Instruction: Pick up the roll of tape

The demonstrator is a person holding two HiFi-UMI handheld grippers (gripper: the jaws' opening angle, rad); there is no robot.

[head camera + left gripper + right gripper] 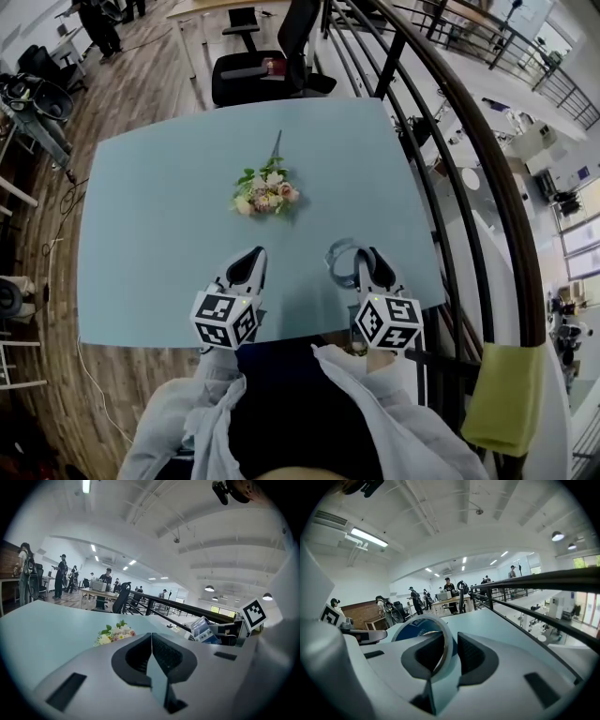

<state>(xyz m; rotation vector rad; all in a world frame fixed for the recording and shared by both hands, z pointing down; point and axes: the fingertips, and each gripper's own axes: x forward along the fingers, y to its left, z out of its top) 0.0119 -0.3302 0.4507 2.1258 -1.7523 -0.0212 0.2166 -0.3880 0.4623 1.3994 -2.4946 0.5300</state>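
Though illegible, blue label (413, 628) inside right gripper's (451, 641) roll of tape (423, 618)

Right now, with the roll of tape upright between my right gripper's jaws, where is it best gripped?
Probably pinch the thin wall of the roll of tape, one pad on each flat side, coming in from your own side. It is upright with its edge toward you, and the right gripper is closed on that wall.

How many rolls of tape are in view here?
1. The roll of tape is clamped upright between the right gripper's jaws, by the blue table's near right corner. No other shows, though the grippers may hide some.
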